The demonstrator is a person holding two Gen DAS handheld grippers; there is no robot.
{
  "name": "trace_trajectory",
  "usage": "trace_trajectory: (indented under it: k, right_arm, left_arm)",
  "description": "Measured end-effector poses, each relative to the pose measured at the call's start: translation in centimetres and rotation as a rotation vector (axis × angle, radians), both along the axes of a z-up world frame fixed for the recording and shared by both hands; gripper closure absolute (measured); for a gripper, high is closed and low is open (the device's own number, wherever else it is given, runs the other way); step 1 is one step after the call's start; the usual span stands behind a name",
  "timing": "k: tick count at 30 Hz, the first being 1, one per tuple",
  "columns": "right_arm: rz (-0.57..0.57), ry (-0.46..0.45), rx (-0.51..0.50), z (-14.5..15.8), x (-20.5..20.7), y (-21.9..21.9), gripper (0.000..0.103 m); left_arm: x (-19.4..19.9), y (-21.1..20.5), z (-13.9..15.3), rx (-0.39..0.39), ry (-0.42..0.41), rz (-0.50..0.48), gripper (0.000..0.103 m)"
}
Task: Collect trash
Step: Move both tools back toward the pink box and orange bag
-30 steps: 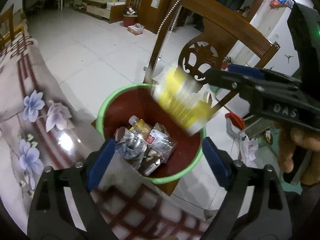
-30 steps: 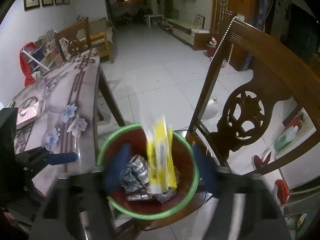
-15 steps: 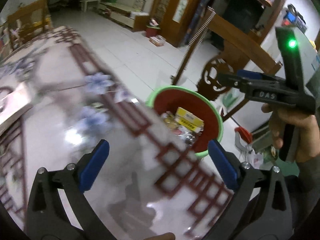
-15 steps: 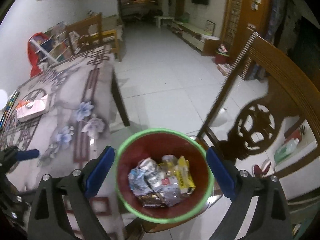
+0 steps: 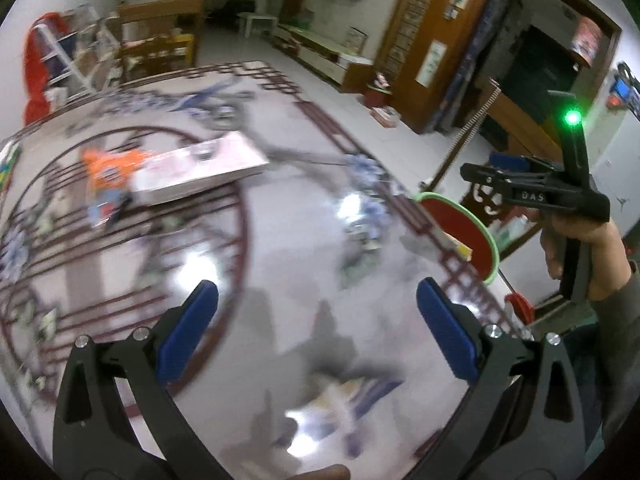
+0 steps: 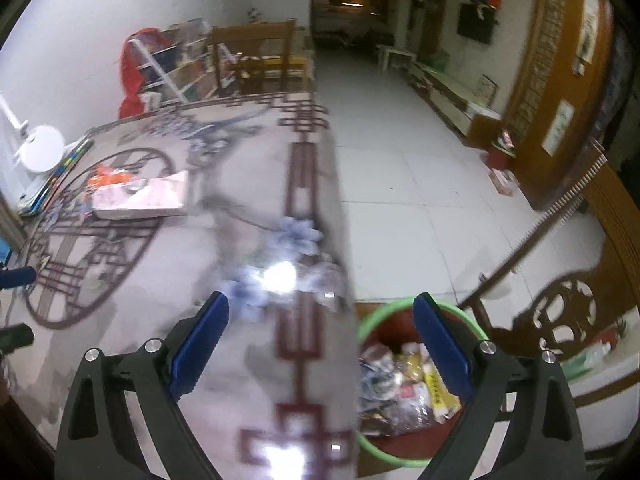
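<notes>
A green-rimmed red bin (image 6: 404, 396) stands beside the table's edge, with several wrappers and a yellow packet (image 6: 436, 392) inside; its rim shows in the left wrist view (image 5: 472, 232). An orange wrapper (image 5: 110, 168) lies on the table next to a pink flat box (image 5: 200, 170); both show in the right wrist view, wrapper (image 6: 108, 176) and box (image 6: 144, 198). My left gripper (image 5: 316, 320) is open and empty above the table. My right gripper (image 6: 320, 332) is open and empty over the table edge and bin; it also shows in the left wrist view (image 5: 492, 178).
The glossy patterned table (image 5: 280, 280) fills the near view. A carved wooden chair (image 6: 568, 312) stands behind the bin. A white lamp (image 6: 40, 148) and books sit at the table's far left. Another chair (image 6: 256, 56) and shelves stand beyond.
The yellow packet dropped from the right gripper into the bin. Both grippers then swung away from the bin toward the table, bringing the orange wrapper and pink box into view.
</notes>
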State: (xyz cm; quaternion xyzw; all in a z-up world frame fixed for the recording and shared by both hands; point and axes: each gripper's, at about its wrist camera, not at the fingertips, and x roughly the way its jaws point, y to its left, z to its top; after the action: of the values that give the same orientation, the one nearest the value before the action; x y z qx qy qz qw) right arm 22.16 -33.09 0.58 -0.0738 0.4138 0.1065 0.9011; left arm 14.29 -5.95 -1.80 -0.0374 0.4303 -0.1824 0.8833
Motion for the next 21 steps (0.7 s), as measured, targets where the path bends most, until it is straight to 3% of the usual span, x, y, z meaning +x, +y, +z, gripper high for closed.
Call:
trace_trajectory:
  k: [6, 12, 21]
  right_arm:
    - [0.138, -0.059, -0.018, 0.7, -0.7, 6.6, 0.01]
    - [0.268, -0.132, -0.102, 0.4, -2.0, 12.2, 0.007]
    - [0.356, -0.146, -0.228, -1.5, -2.8, 16.4, 0.007]
  left_arm:
    - [-1.4, 6.6, 0.3, 0.012, -0.02, 0.115, 0.006]
    - [-2.0, 12.9, -0.8, -0.022, -0.011, 0.257, 0.006]
    - [-1.4, 15.3, -1.0, 0.018, -0.039, 0.304, 0.006]
